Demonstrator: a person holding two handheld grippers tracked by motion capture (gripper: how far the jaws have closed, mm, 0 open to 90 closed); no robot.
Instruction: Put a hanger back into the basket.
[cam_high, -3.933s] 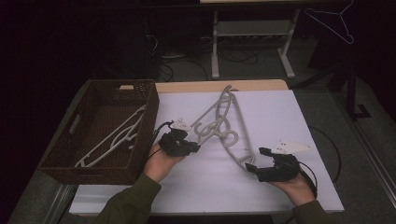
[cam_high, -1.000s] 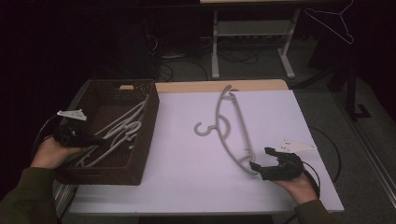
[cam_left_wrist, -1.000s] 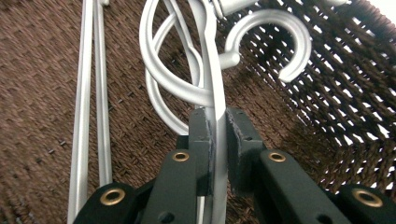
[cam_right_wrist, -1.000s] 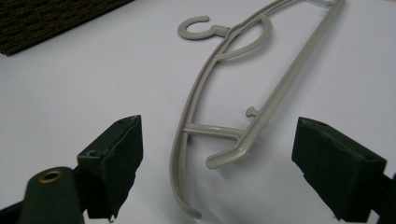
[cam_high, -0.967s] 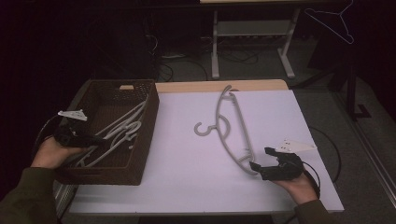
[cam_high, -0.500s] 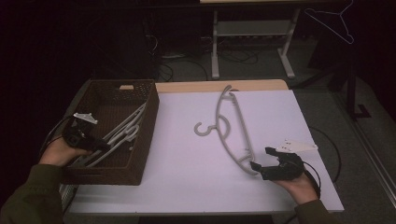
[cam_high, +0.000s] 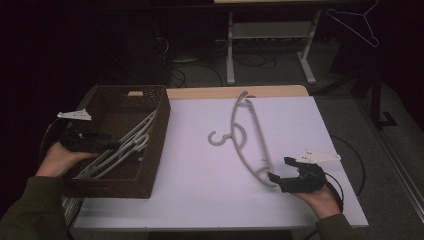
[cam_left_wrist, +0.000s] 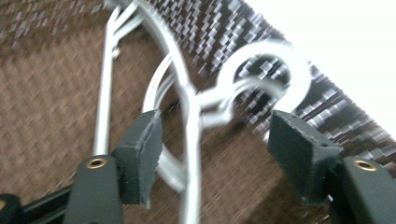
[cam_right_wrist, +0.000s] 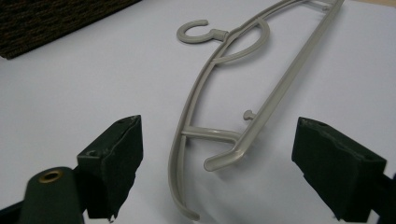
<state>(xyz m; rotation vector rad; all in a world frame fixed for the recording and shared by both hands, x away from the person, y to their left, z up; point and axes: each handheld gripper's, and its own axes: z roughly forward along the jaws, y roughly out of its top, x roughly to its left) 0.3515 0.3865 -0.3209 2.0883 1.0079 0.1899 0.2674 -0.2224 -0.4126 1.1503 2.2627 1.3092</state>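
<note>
Two pale grey plastic hangers (cam_high: 125, 144) lie in the dark woven basket (cam_high: 161, 131) at the table's left. My left gripper (cam_high: 106, 145) reaches over the basket's left rim. Its jaws have just been opening, and it is open. In the left gripper view (cam_left_wrist: 217, 135) the hangers (cam_left_wrist: 189, 140) lie loose between the pads, their hooks (cam_left_wrist: 264, 81) against the basket wall. A third grey hanger (cam_high: 248, 134) lies flat on the white table. My right gripper (cam_high: 281, 170) is open at its near end; in the right gripper view (cam_right_wrist: 224, 161) that end (cam_right_wrist: 224, 137) sits between the wide jaws, untouched.
The white table top (cam_high: 190, 175) stretches between the basket and the lone hanger. A corner of the basket (cam_right_wrist: 56, 23) is at the top left of the right gripper view. Behind the table stand a metal frame (cam_high: 270, 45), floor cables and a hanging wire hanger (cam_high: 357, 22).
The left gripper carried a hanger from the table's middle into the basket, then opened and shifted slightly right. The hanger now lies loose there. The right gripper and its hanger stayed still.
</note>
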